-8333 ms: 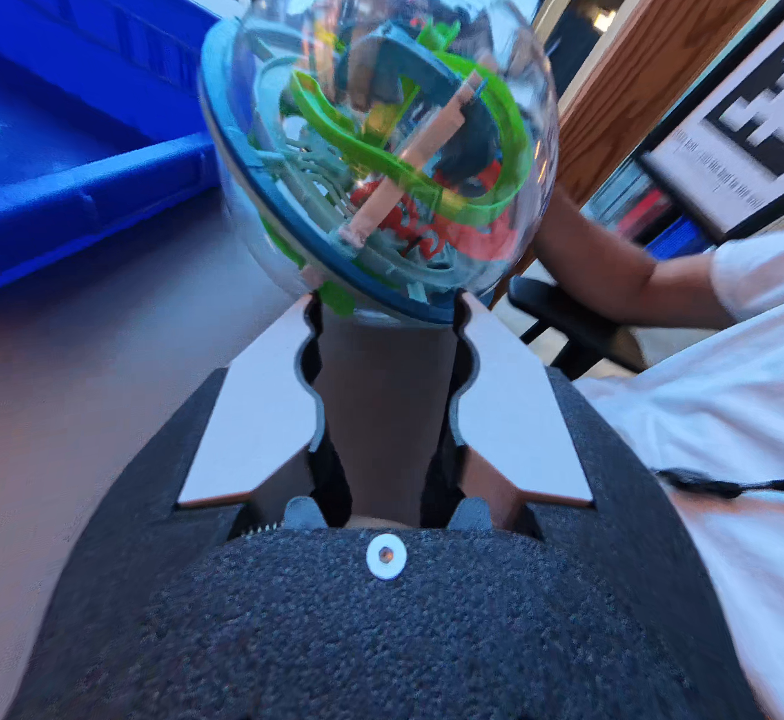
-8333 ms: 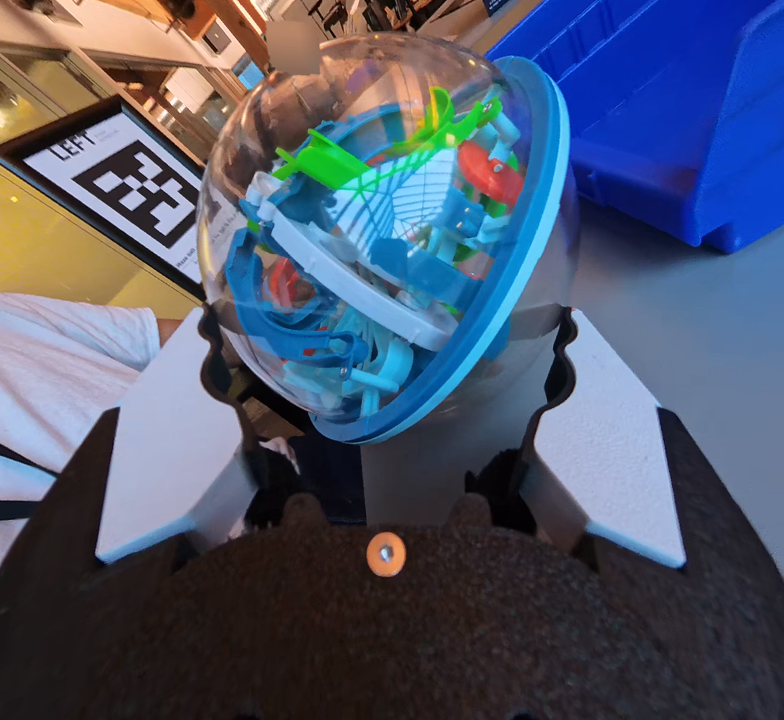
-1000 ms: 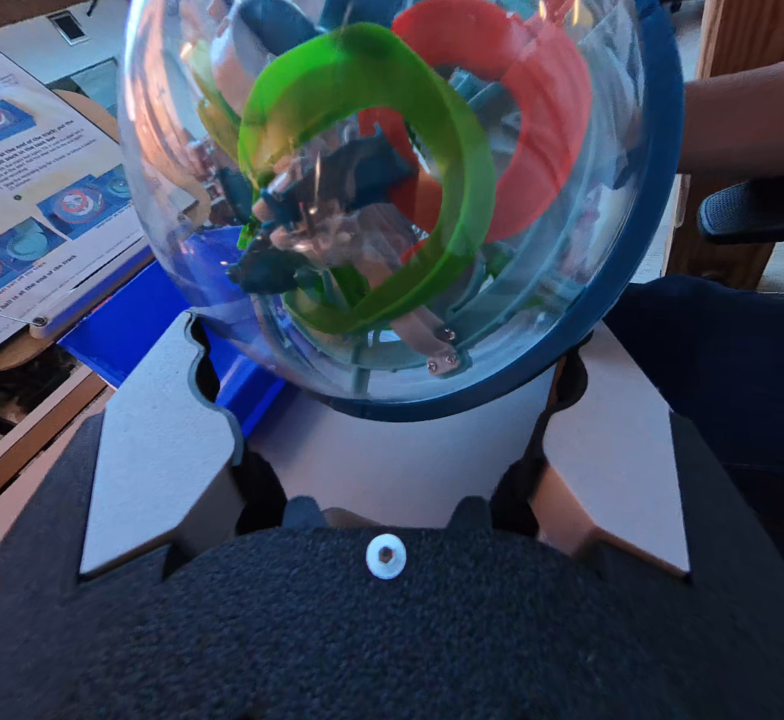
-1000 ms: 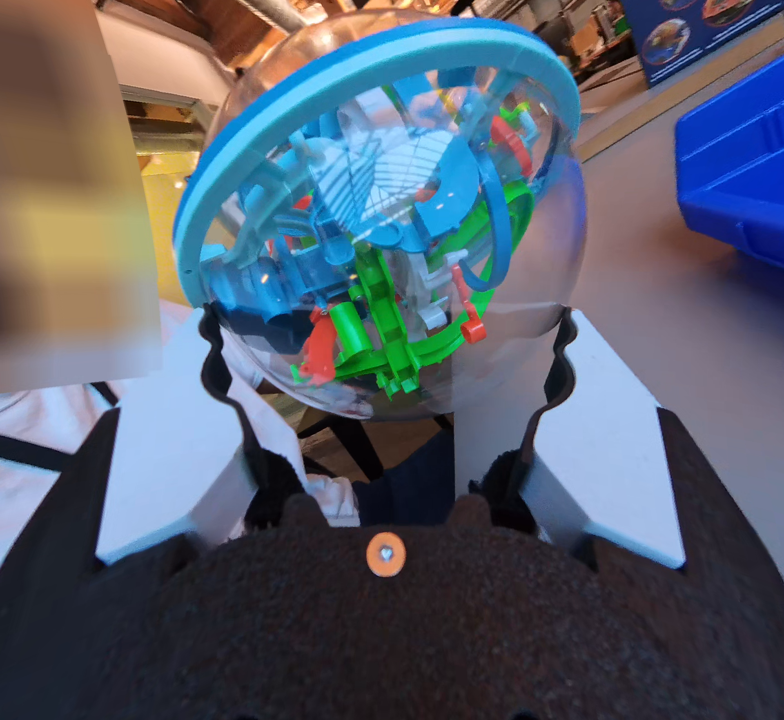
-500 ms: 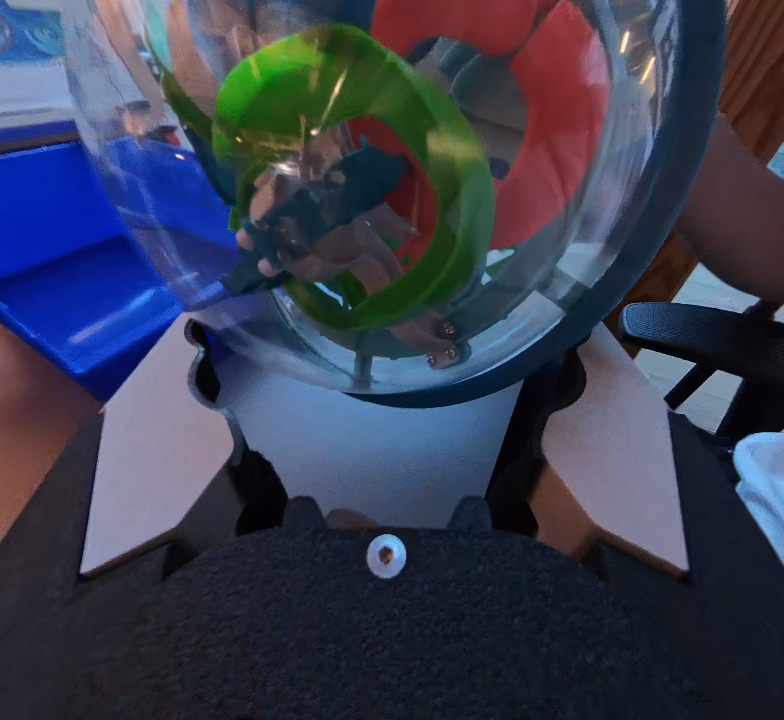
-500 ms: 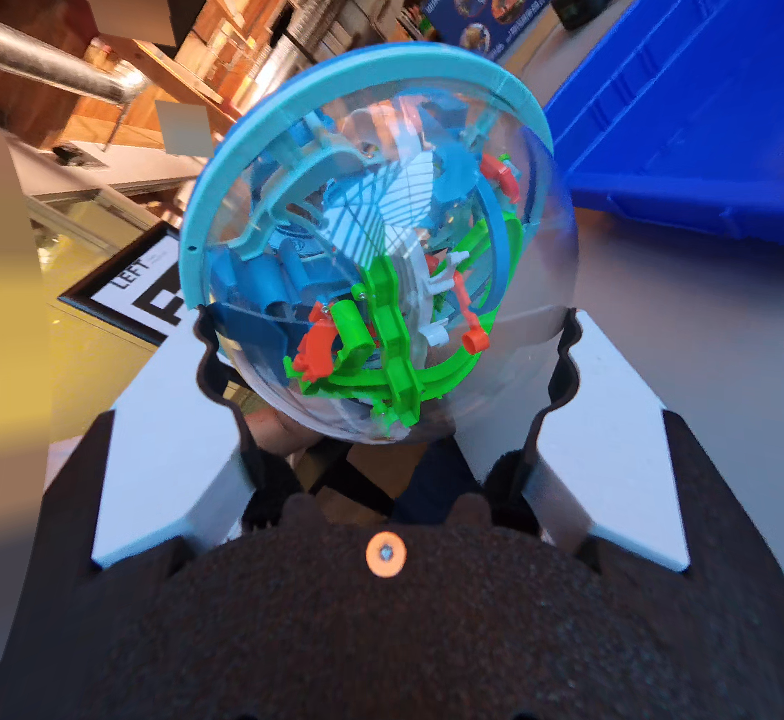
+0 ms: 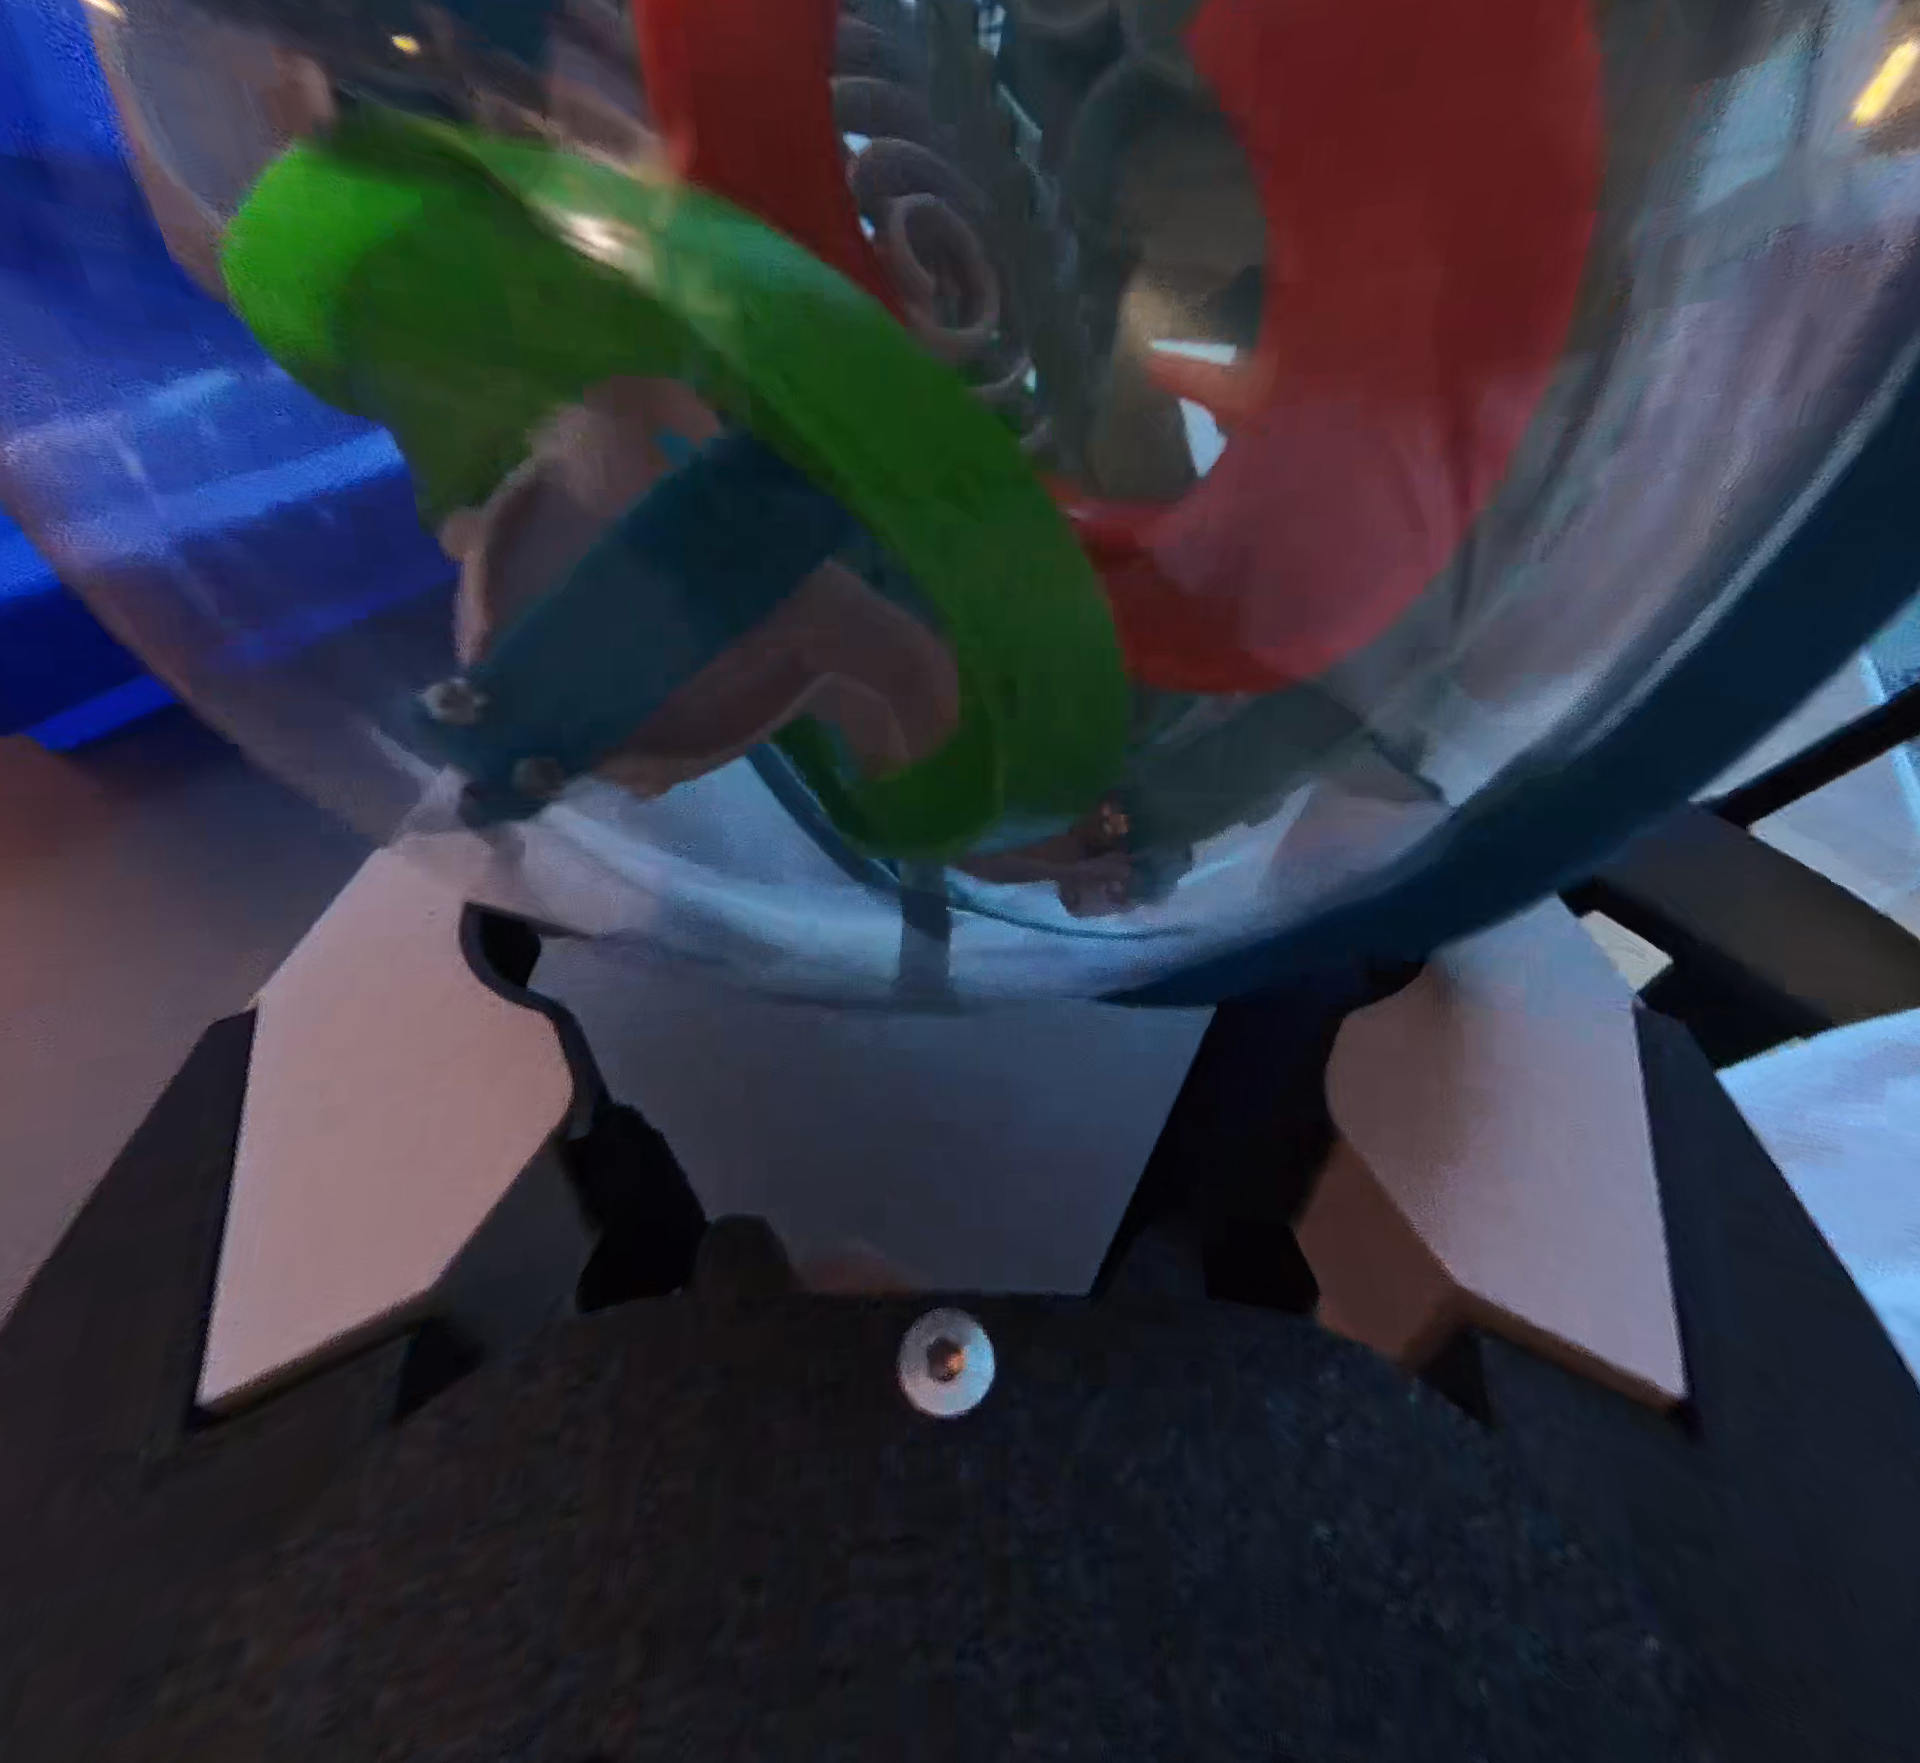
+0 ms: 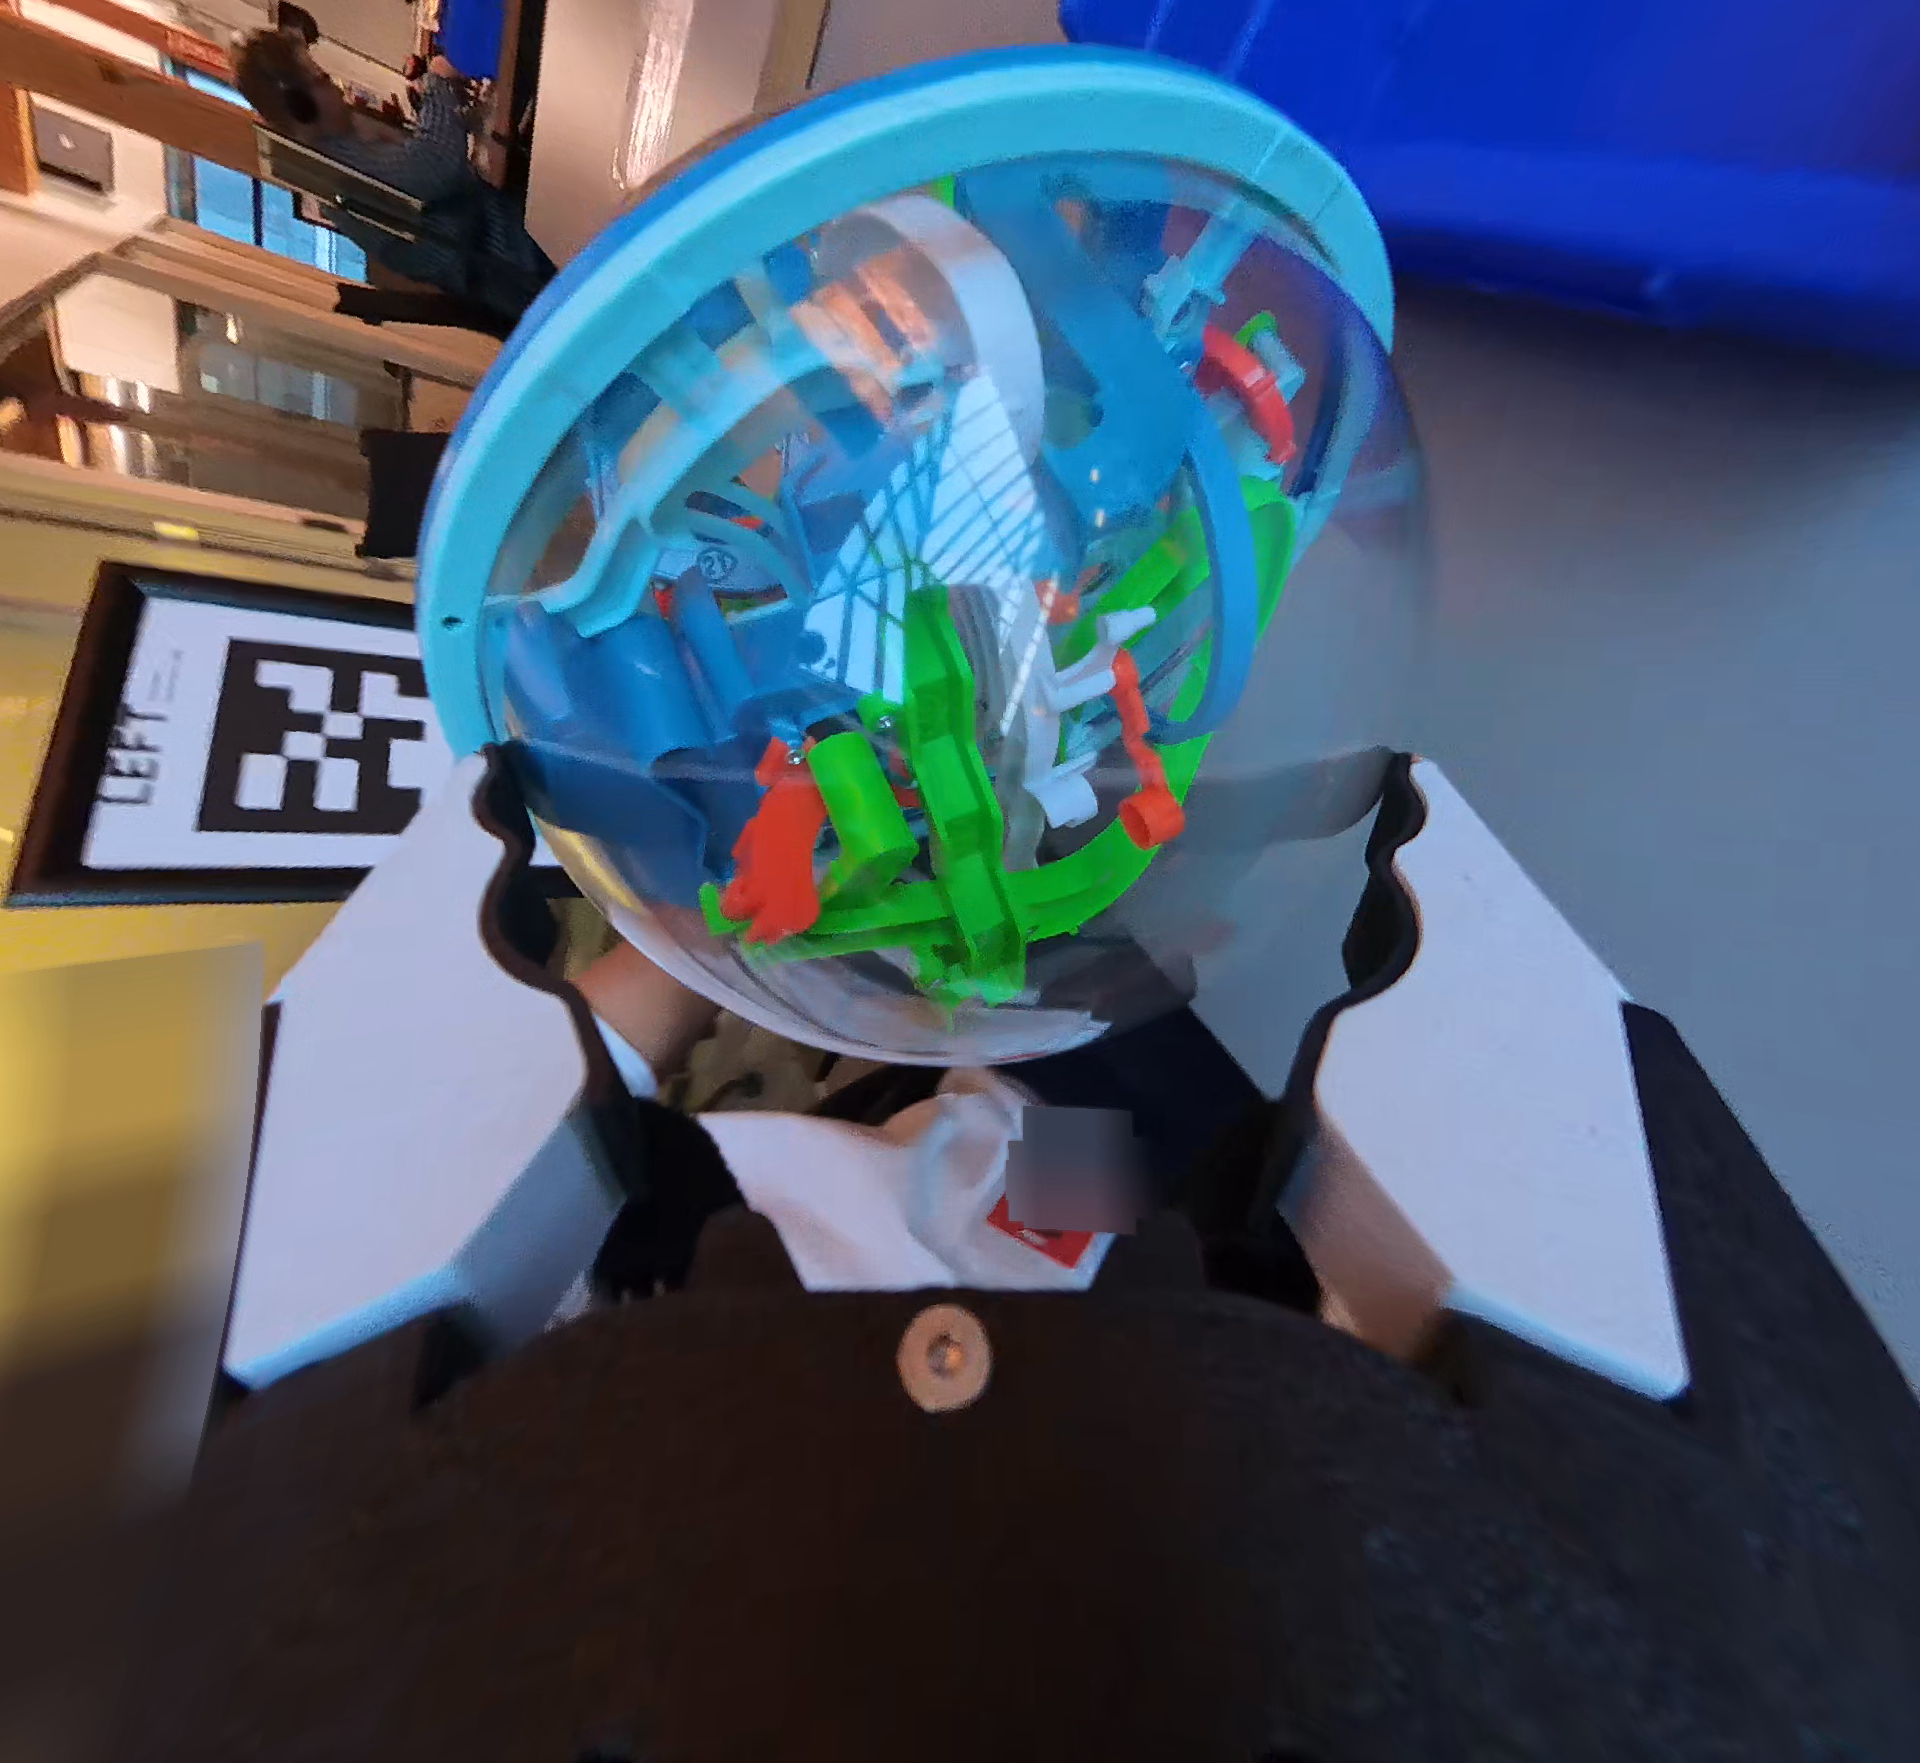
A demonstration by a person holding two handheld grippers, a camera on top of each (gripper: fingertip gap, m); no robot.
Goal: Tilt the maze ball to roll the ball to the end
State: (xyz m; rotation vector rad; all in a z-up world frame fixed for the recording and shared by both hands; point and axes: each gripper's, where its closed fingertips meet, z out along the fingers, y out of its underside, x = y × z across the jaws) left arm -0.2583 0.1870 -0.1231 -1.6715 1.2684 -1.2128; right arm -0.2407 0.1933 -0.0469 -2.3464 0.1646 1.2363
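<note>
The maze ball [image 8: 935, 570] is a clear sphere with a light blue ring around it and blue, green, red and white tracks inside. It is held in the air, tilted, with the ring running from lower left to upper right. My right gripper [image 8: 935, 820] is shut on it, its white fingers [image 8: 416, 1038] pressing both sides of the lower half. In the left wrist view the maze ball [image 7: 831, 487] fills the upper frame, blurred, with a green and a red track close up. My left gripper [image 7: 935, 955] is shut on its underside. I cannot make out the small rolling ball.
A blue bin [image 8: 1558, 51] stands on the grey table [image 8: 1714, 674] behind the ball and shows in the left wrist view [image 7: 135, 466]. A framed black-and-white marker card [image 8: 260, 737] is at the left. A white shirt [image 8: 862, 1194] and a black chair arm [image 7: 1745, 944] are close by.
Both grippers have rolled with the ball: the room has swung round in the right wrist view and the bin is now at the top. In the left wrist view the ball looms closer and blurred.
</note>
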